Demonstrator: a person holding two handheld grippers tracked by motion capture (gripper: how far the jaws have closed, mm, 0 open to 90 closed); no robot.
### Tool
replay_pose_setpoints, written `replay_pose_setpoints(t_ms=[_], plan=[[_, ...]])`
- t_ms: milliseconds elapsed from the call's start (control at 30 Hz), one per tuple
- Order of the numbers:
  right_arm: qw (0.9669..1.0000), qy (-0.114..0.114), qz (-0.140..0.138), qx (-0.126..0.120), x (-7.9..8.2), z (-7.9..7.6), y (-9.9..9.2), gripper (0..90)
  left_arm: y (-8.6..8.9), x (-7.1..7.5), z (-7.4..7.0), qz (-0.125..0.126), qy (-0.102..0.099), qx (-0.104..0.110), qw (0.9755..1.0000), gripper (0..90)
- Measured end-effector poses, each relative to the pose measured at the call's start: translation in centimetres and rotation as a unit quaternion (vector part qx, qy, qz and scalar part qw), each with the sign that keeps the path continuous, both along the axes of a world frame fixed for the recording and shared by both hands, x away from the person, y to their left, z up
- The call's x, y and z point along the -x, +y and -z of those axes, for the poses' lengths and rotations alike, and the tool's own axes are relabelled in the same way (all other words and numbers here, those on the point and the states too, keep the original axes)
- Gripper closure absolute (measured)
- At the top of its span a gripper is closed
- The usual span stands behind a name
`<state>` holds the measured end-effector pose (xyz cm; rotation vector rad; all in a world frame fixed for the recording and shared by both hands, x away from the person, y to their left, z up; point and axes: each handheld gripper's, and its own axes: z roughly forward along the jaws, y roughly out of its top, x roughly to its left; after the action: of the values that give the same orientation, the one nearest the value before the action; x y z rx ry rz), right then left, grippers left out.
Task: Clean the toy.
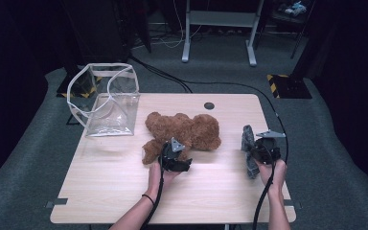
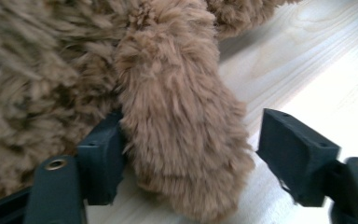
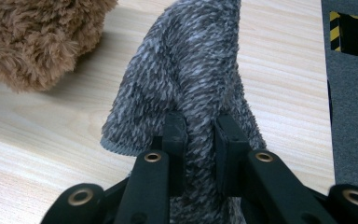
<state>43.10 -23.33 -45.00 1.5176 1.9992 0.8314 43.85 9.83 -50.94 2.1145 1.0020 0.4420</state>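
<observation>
Left hand-held gripper (image 2: 186, 154) straddles the teddy bear's (image 1: 184, 130) leg, jaws open; right hand-held gripper (image 3: 199, 140) pinches the grey sock (image 3: 191, 70).

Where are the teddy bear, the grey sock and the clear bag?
teddy bear (image 1: 191, 130), high view, its furry body.
grey sock (image 3: 191, 70), right gripper view, its knitted middle.
clear bag (image 1: 112, 112), high view, its see-through front.

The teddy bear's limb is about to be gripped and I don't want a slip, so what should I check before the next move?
1. Limb of teddy bear between left gripper fingers: ok.
2. Both fingers pressing the limb: not ok, one side shows a gap.
3. Right gripper shut on grey cloth: ok.
4. Clear bag on the table standing open: cannot tell.
5. Bear clear of the cloth: ok.
</observation>
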Motion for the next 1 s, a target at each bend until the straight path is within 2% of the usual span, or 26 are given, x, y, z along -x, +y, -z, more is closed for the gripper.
replay_pose_setpoints(t_ms=[67, 100, 167, 267, 300, 400, 433, 567, 633, 833, 1000], plan=[[1.0, -0.002, -0.002, 0.001, 0.0, 0.0, 0.0, 77.2, 0.0, -0.2, 0.1, 0.0, 0.001, -0.004, 1.0, 36.5], [1.0, -0.003, -0.001, 0.001, 0.0, 0.0, -0.1, 77.2, -0.2, -0.2, 0.3, -0.009, 0.0, -0.003, 1.0, 39.5], [1.0, -0.003, -0.001, 0.0, 0.0, 0.0, 0.0, 77.2, 0.0, -0.2, 0.3, -0.013, -0.004, -0.004, 0.9999, 49.7], [1.0, -0.003, -0.001, 0.0, 0.0, 0.1, 0.0, 77.2, 0.0, -0.1, 0.2, -0.013, -0.021, -0.005, 0.9997, 61.3], [1.0, -0.002, -0.001, -0.001, 0.0, 0.1, 0.0, 77.1, -0.1, 0.0, 0.2, -0.012, -0.032, -0.003, 0.9994, 64.3], [1.0, -0.002, 0.002, -0.005, 0.1, 0.2, -0.1, 77.1, -0.3, 0.2, -0.3, 0.005, -0.062, -0.02, 0.9979, 70.9], [1.0, -0.002, 0.002, -0.006, 0.1, 0.1, -0.1, 77.1, -0.3, 0.2, -0.6, 0.012, -0.074, -0.023, 0.9969, 72.0], [1.0, -0.003, 0.004, -0.008, 0.1, 0.1, -0.2, 77.1, 0.1, -0.1, -1.7, 0.027, -0.097, -0.026, 0.9946, 74.0], [1.0, -0.002, 0.005, -0.008, 0.1, 0.0, -0.3, 77.1, 0.3, -0.1, -2.2, 0.033, -0.117, -0.032, 0.9921, 74.5], [1.0, -0.003, 0.004, -0.008, 0.1, 0.0, -0.1, 77.1, 0.6, -0.5, -3.9, 0.044, -0.131, -0.023, 0.9902, 75.0], [1.0, -0.003, 0.005, -0.005, 0.1, -0.2, -0.1, 77.1, 1.3, -0.9, -5.7, 0.039, -0.13, 0.007, 0.9907, 75.0]])
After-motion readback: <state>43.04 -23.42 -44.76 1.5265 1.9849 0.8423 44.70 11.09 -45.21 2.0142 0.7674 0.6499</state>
